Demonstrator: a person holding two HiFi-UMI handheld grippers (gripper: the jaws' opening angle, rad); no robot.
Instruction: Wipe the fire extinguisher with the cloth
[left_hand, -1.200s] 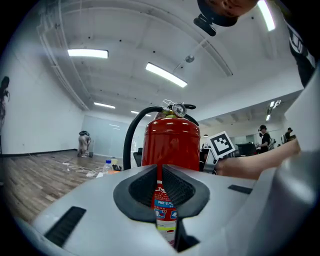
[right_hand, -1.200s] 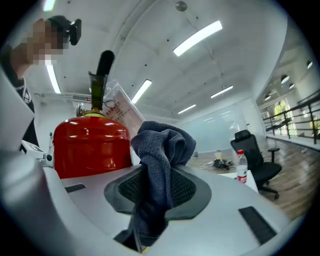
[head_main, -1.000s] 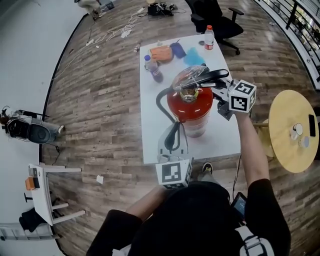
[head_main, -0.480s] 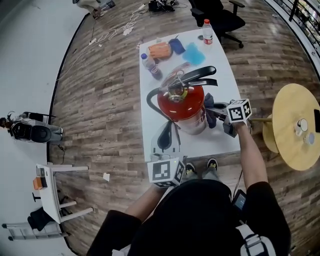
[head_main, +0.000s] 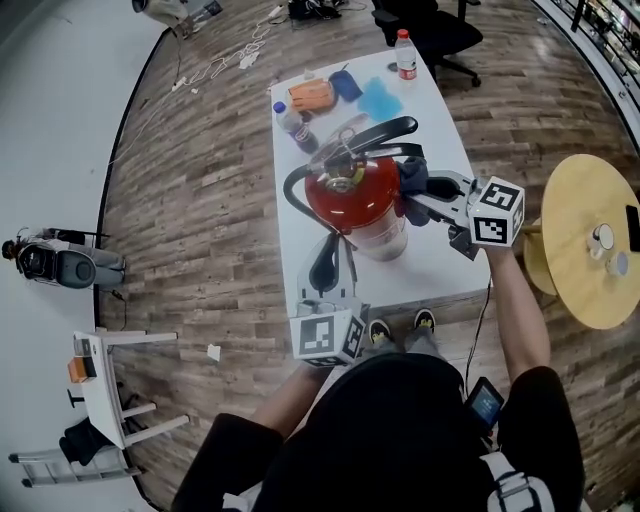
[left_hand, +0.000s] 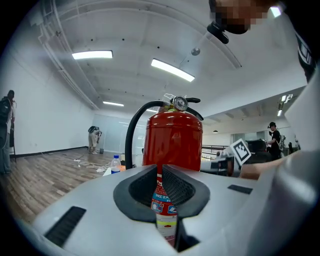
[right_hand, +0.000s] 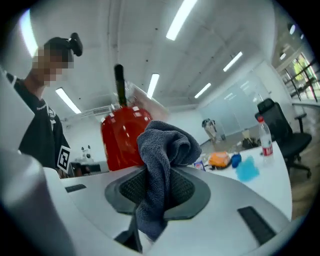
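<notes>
The right gripper (head_main: 422, 192) pinches one grey cloth (right_hand: 165, 145), bunched ahead of its jaws beside the one red fire extinguisher (head_main: 352, 195). The left gripper (head_main: 325, 272) is closed on nothing (extinguisher just ahead of it). A hard wipe could tip the unbraced cylinder or drag the cloth free. Two bottles (head_main: 404, 52) stand beyond.

Glossy red painted metal on the fire extinguisher (head_main: 352, 200) ahead of the left gripper (left_hand: 161, 175); rough grey looped cloth (right_hand: 162, 150) pinched in the matt grey plastic right gripper (right_hand: 156, 190); smooth white table (head_main: 432, 280) beneath.
</notes>
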